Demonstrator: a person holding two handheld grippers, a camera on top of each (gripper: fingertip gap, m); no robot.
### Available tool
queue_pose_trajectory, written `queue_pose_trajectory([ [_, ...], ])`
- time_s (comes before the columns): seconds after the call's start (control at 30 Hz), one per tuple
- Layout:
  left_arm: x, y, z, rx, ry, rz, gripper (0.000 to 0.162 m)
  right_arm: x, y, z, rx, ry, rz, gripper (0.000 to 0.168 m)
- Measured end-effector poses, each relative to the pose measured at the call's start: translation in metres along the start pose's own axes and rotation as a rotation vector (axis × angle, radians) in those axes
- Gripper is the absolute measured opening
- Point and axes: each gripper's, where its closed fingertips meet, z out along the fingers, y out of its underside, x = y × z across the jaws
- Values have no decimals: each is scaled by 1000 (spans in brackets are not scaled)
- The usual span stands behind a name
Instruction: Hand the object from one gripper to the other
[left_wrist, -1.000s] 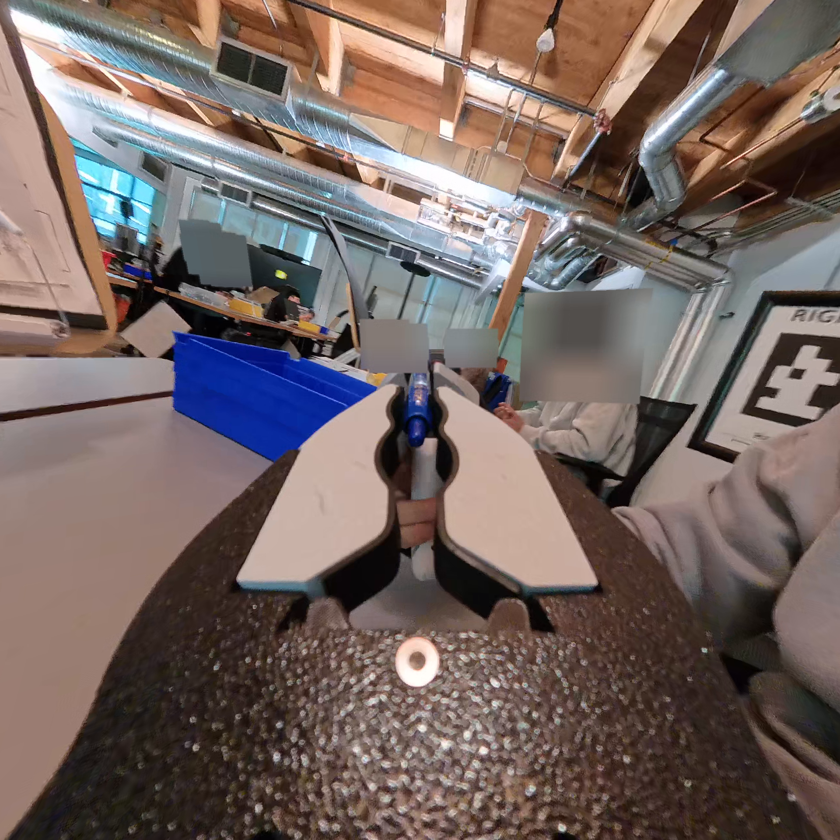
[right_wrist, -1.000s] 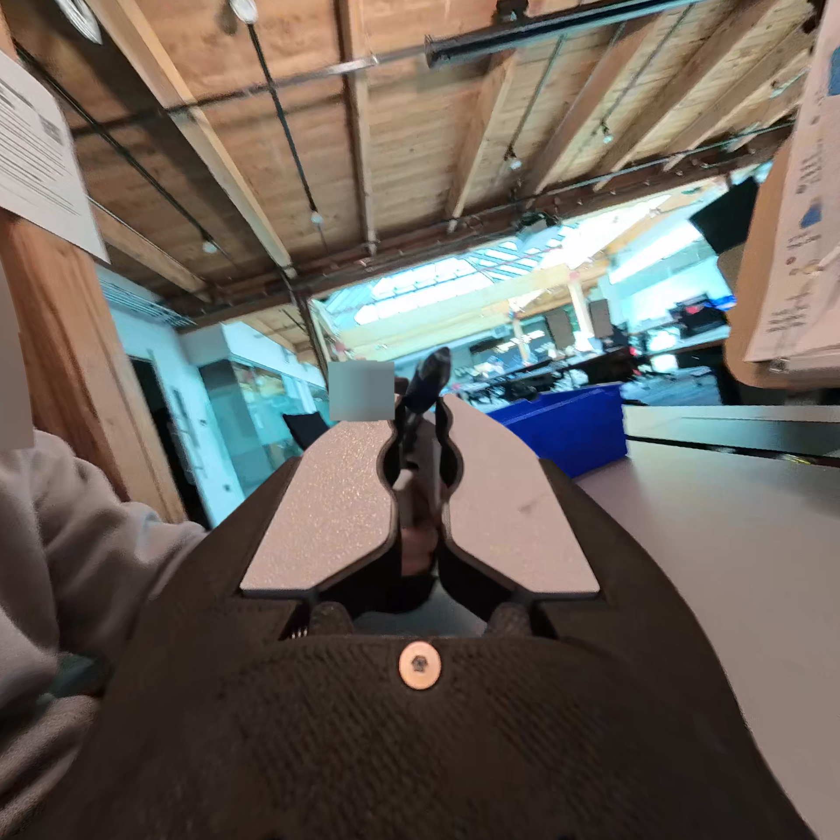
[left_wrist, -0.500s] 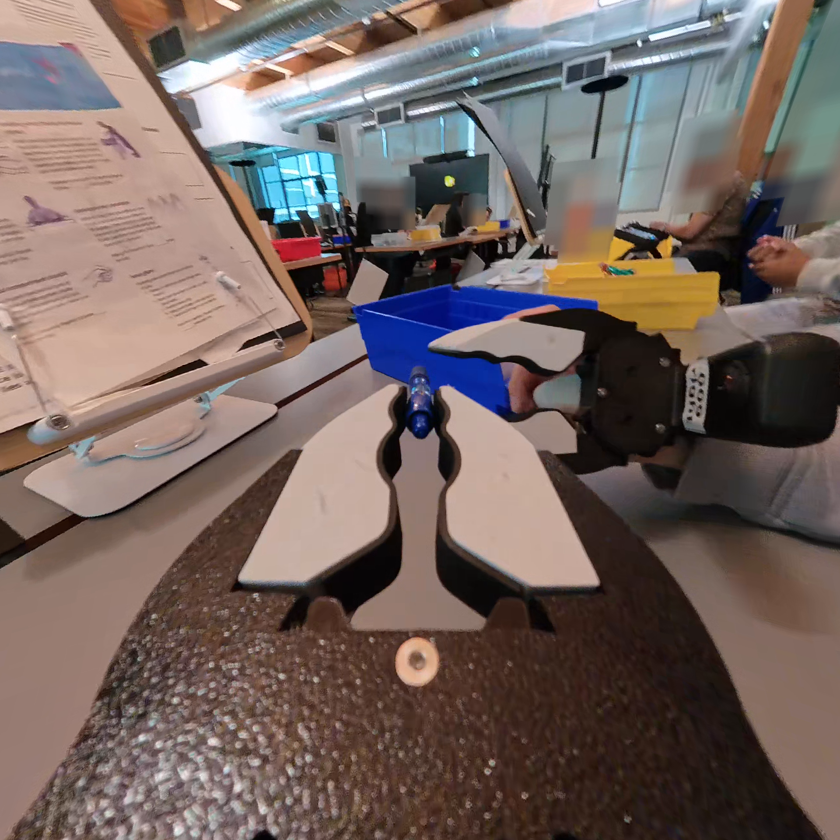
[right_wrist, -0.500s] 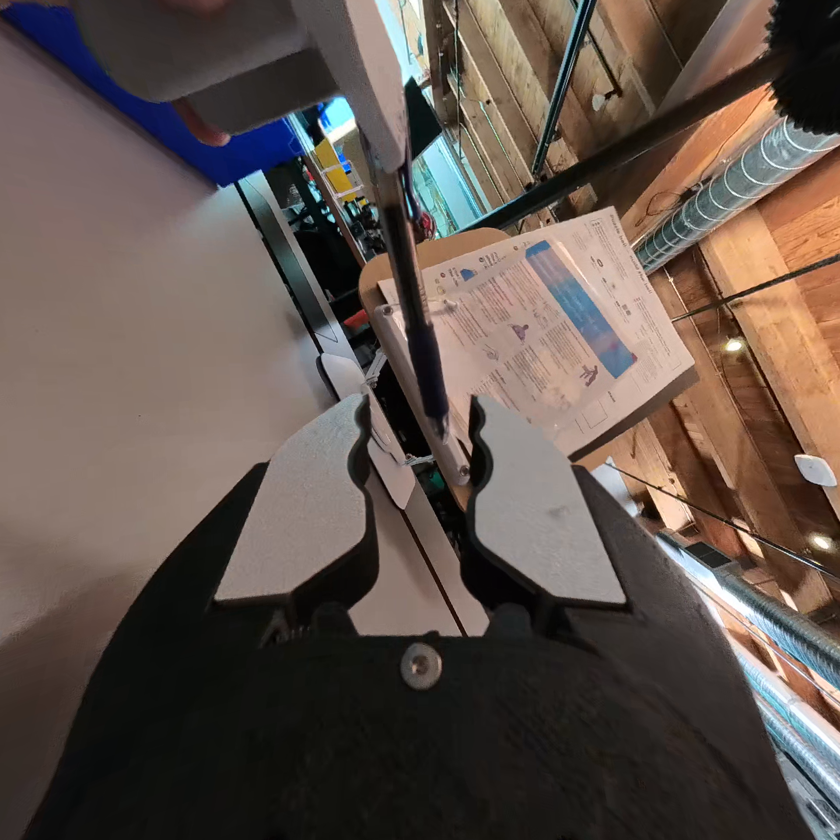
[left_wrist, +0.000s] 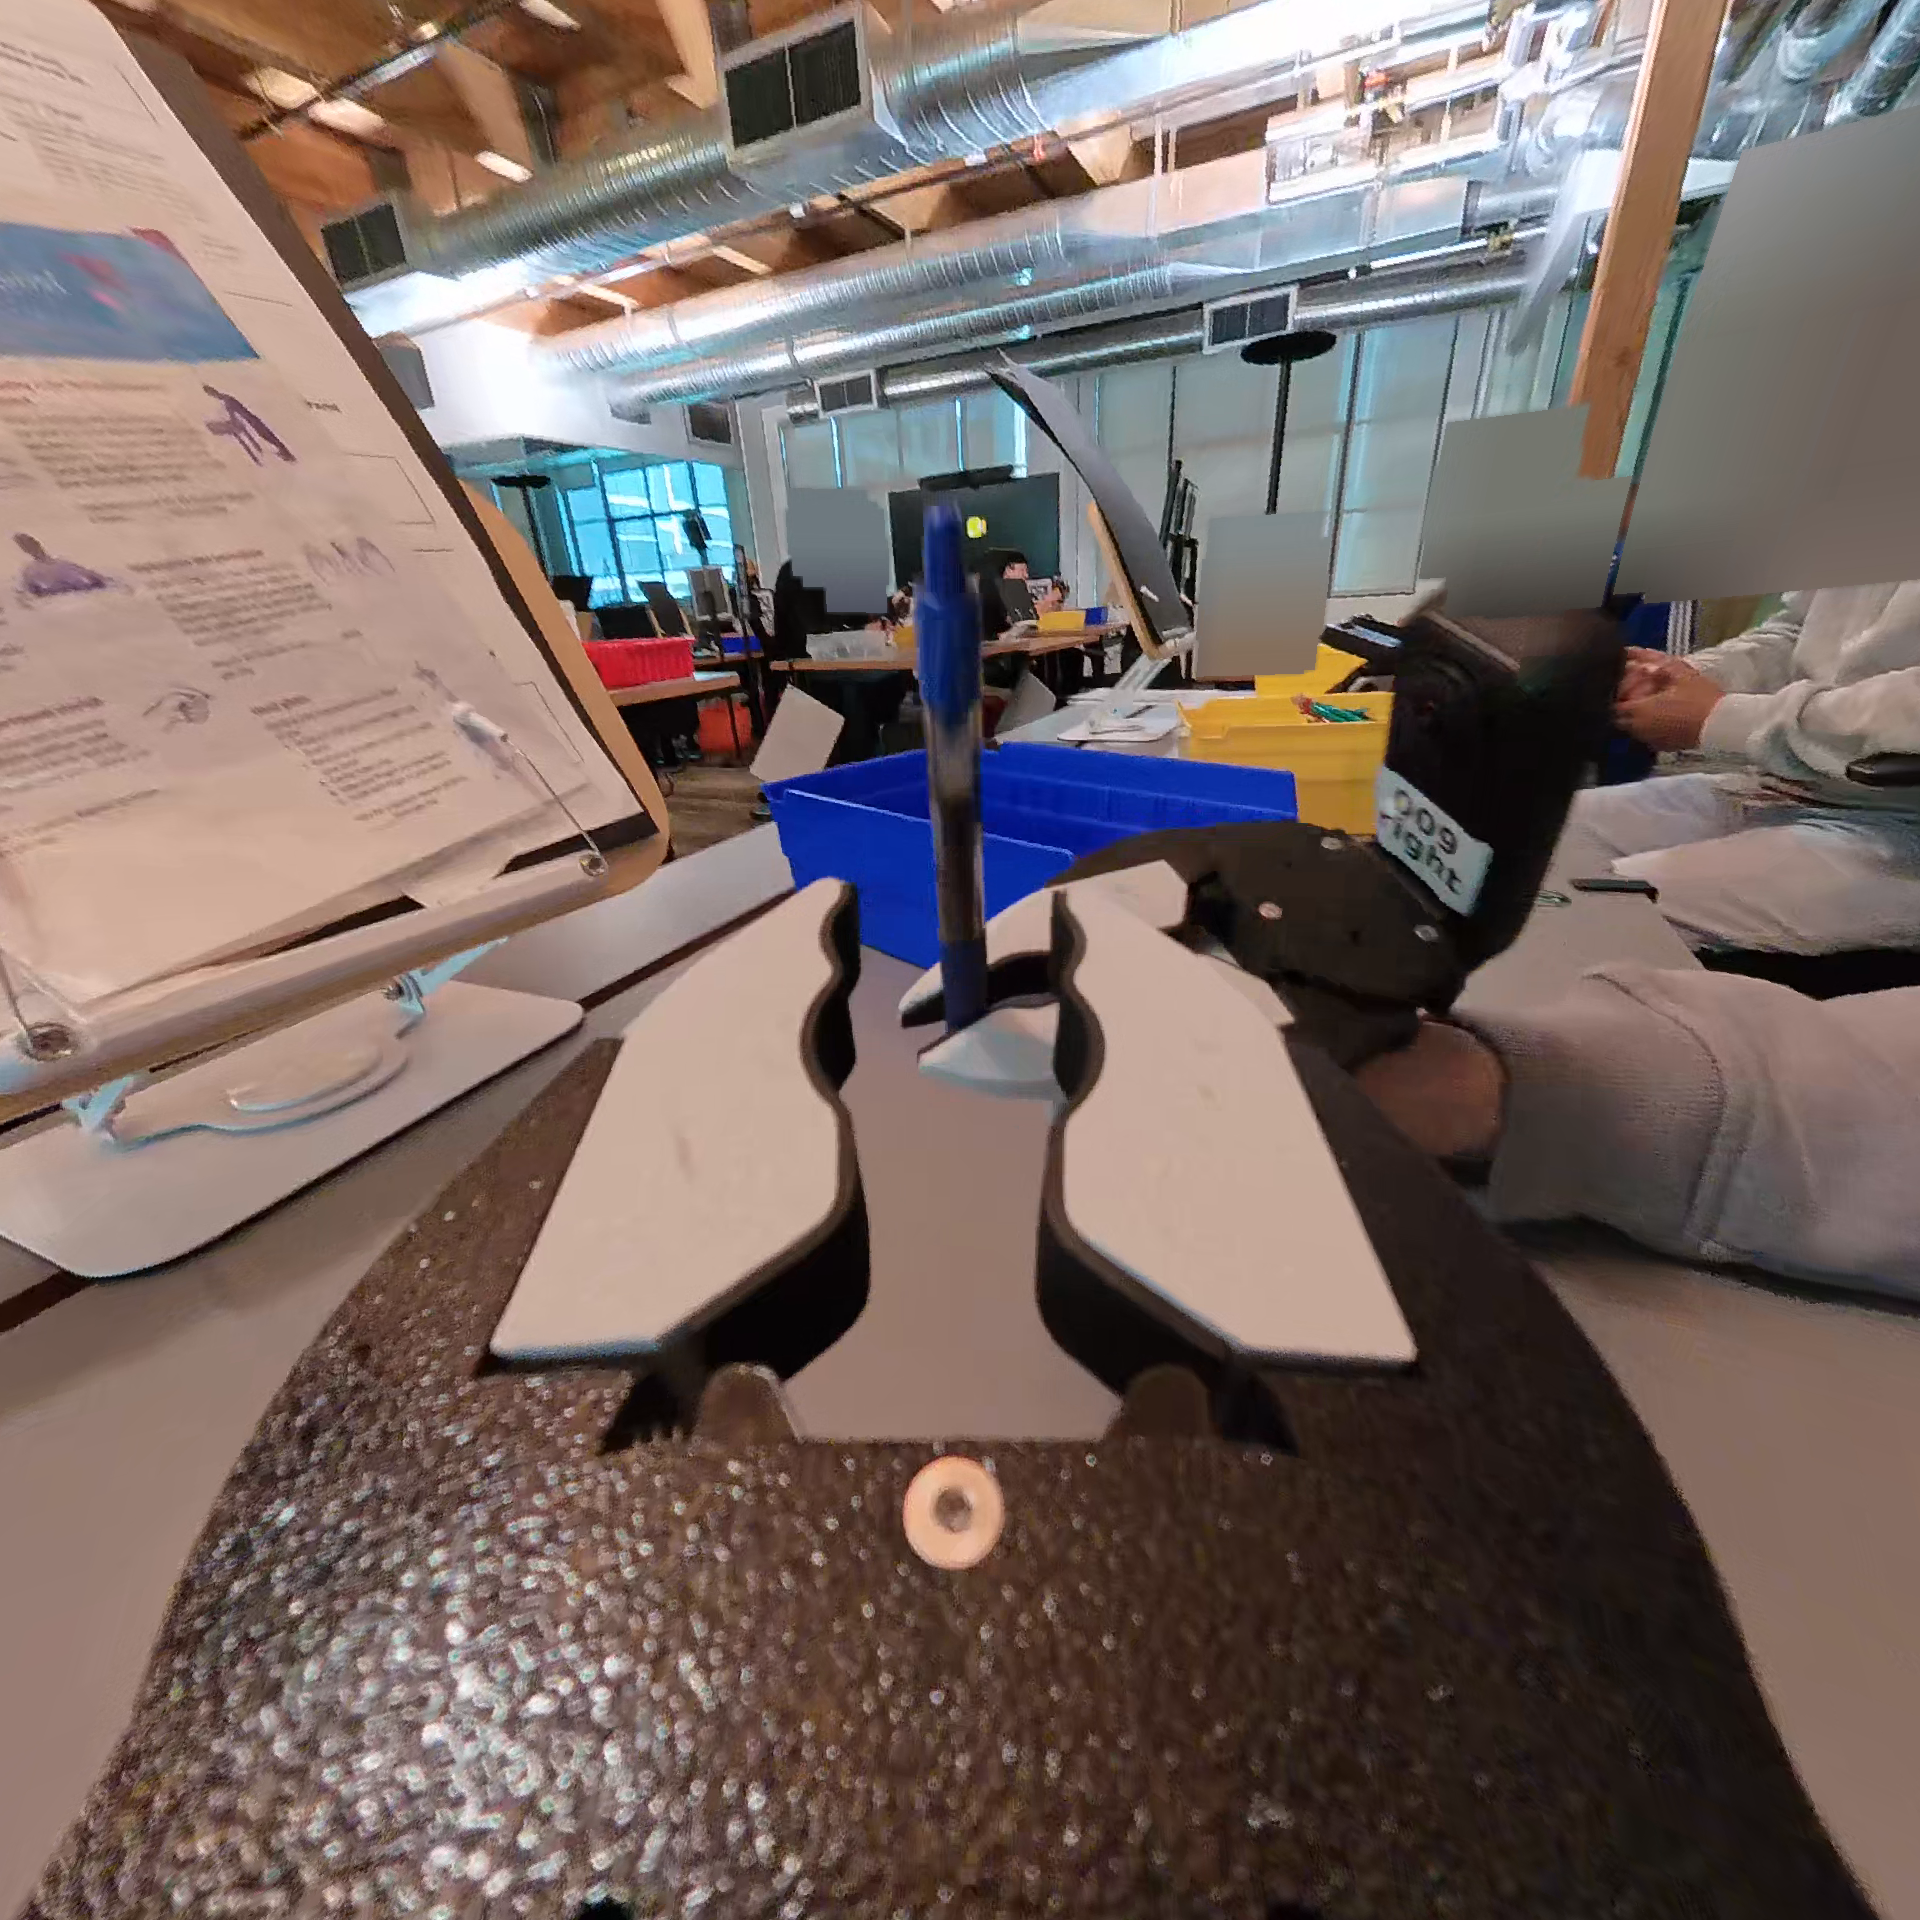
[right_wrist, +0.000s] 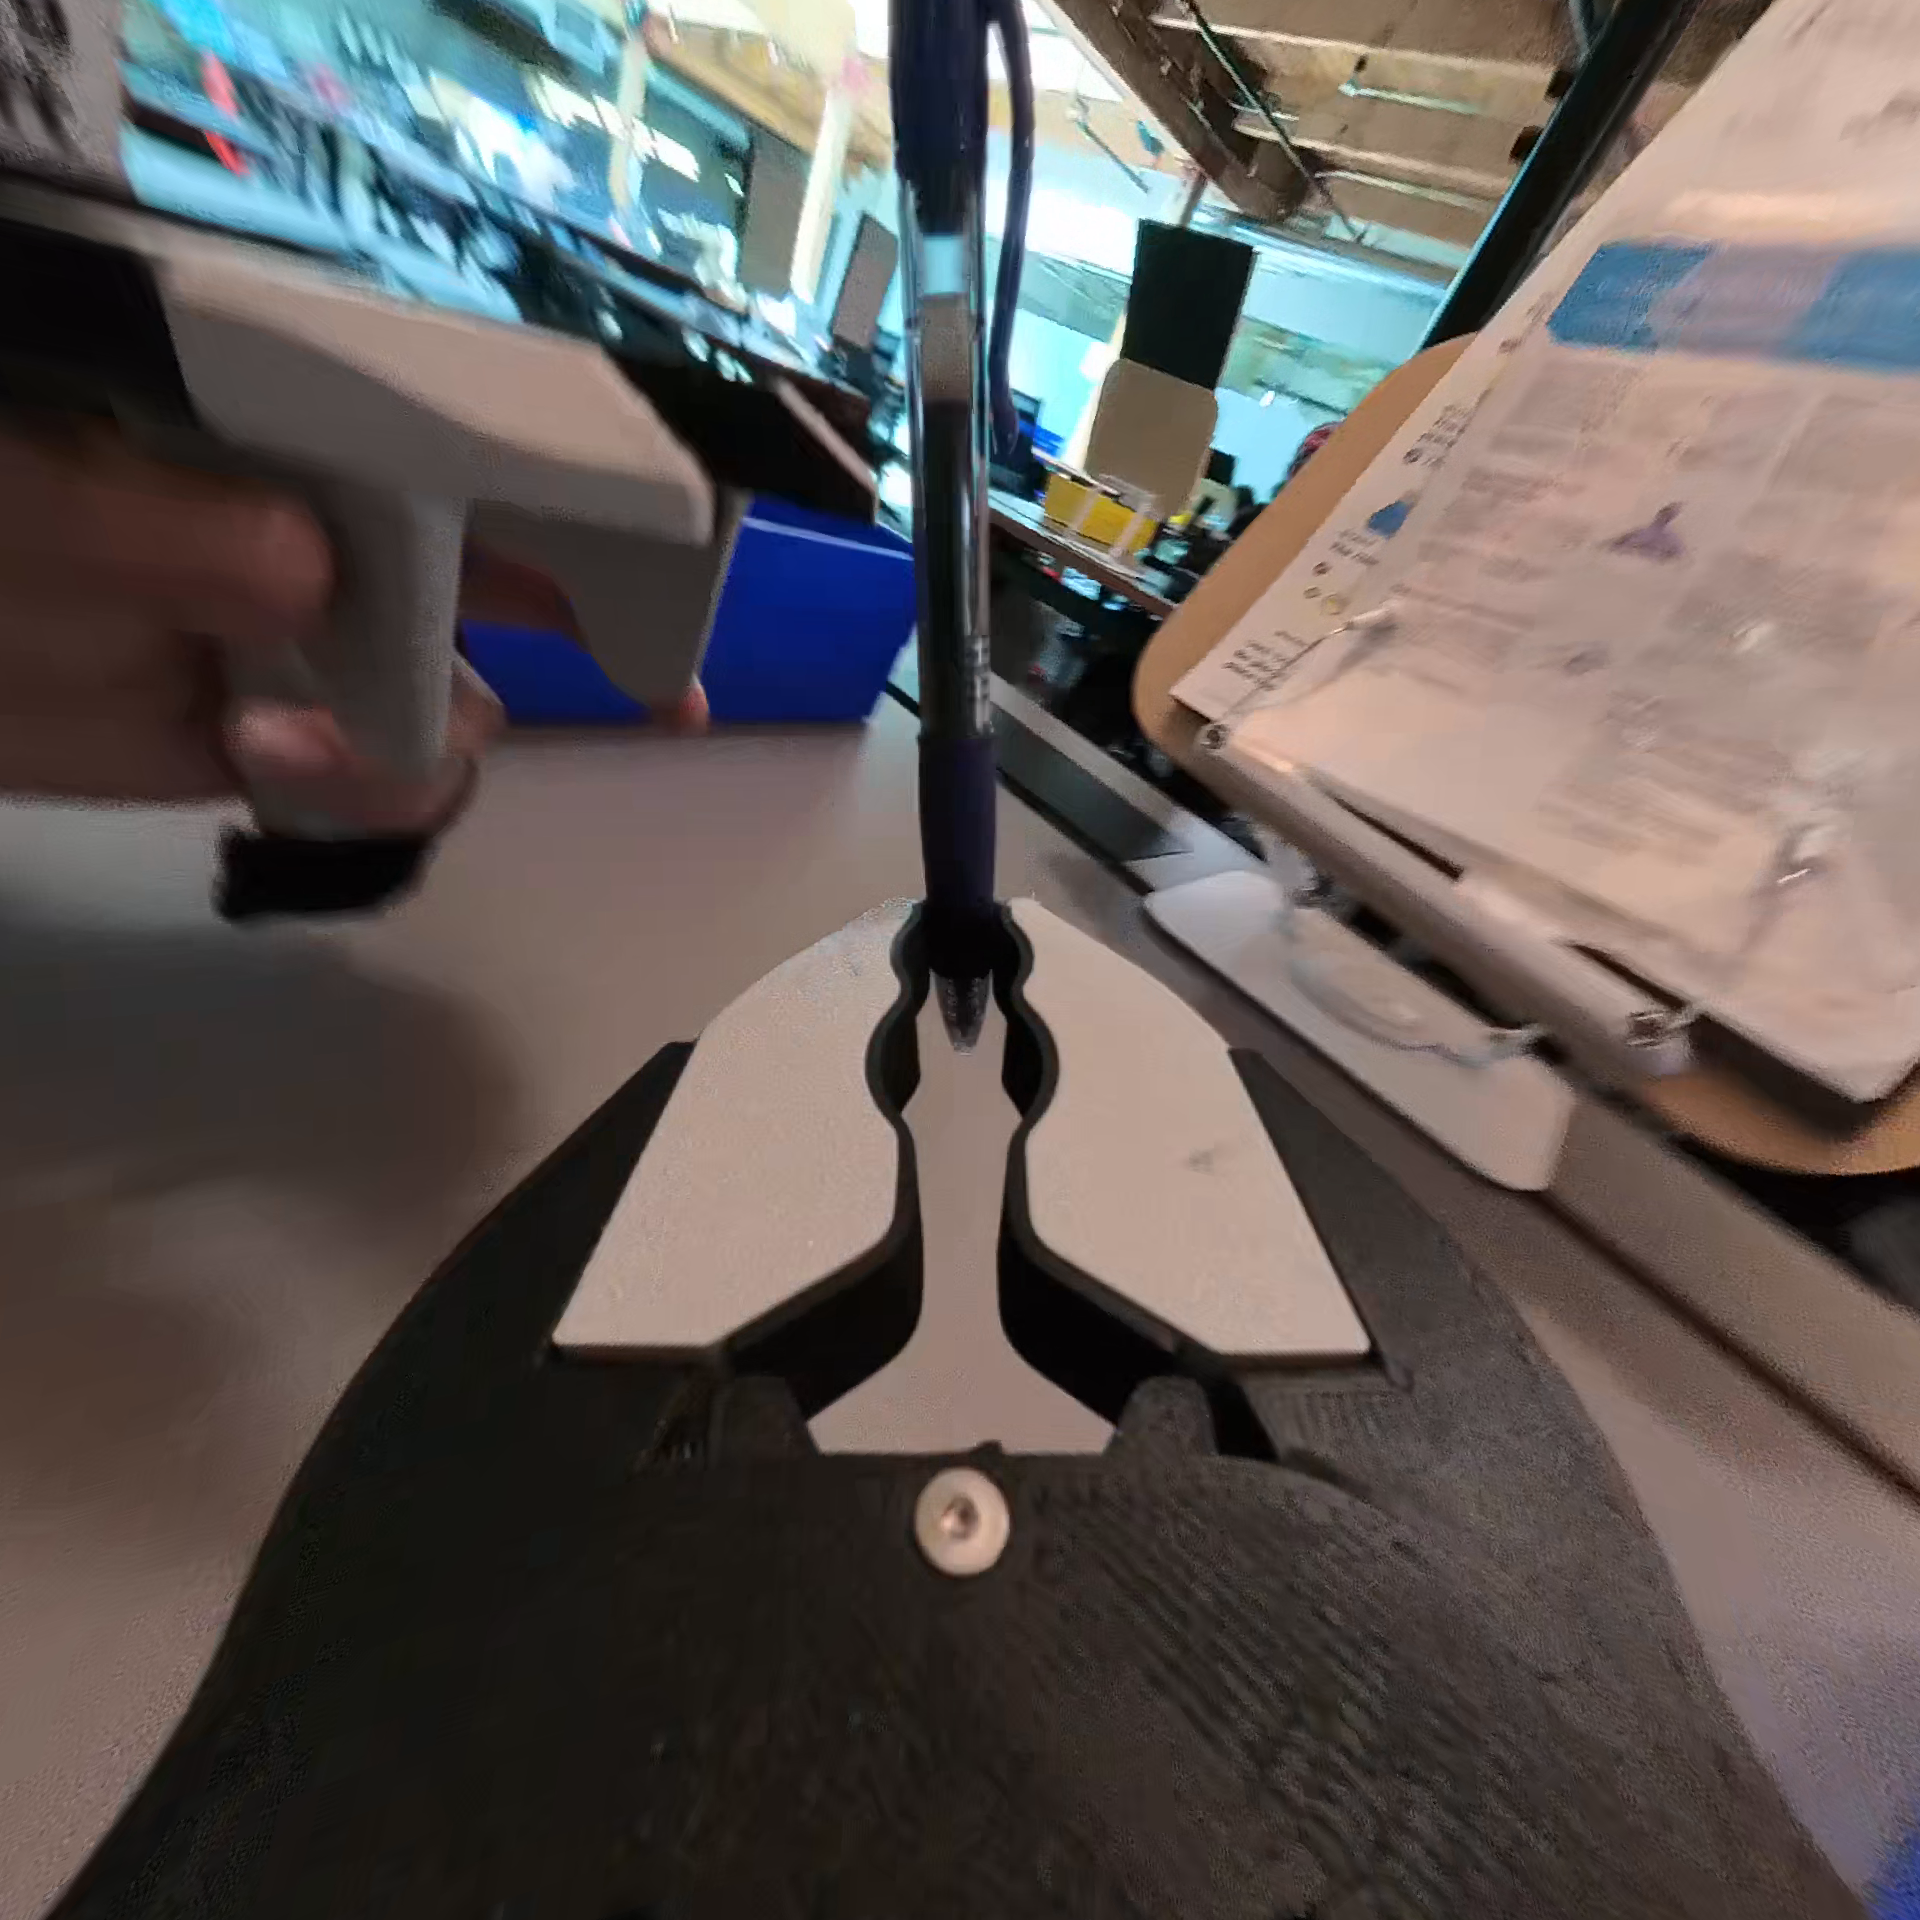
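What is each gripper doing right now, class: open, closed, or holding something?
Left gripper: open, holding nothing.
Right gripper: closed on the blue pen near its tip, the pen standing upright.

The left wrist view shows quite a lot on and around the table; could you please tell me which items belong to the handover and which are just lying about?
Part of the job:
- blue pen, upright, clamped near its tip by the right gripper
- left gripper, open, holding nothing

Just lying about:
- blue bin
- yellow bin
- document stand with printed sheet
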Motion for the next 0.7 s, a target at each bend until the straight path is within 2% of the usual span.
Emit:
queue_pose_trajectory([
  [0.1, 6, 7, 5, -18, 27, -42, 34, -14, -5, 2, 38, -98, 132, 11],
  [0.23, 5, 22, 10, -79, 20, -82, 27, -27, -9, 4, 53, -158, 188, 11],
  [0.4, 7, 30, 12, -104, 37, -110, 12, -36, -9, 6, 39, -175, 152, 11],
  [0.5, 9, 28, 11, -112, 63, -87, 11, -38, -13, 2, 82, -210, 119, 13],
  [0.57, 6, 27, 8, -134, 66, -88, 12, -37, -20, -7, 138, -281, 160, 41],
  [0.6, 7, 28, 7, -154, 88, -92, 11, -36, -23, -13, 148, -338, 227, 48],
  [0.67, 16, 32, 3, -203, 192, -126, 11, -29, -35, -22, 201, -423, 391, 55],
  [0.7, 23, 37, 1, -247, 255, -157, 11, -24, -43, -27, 254, -451, 460, 54],
])
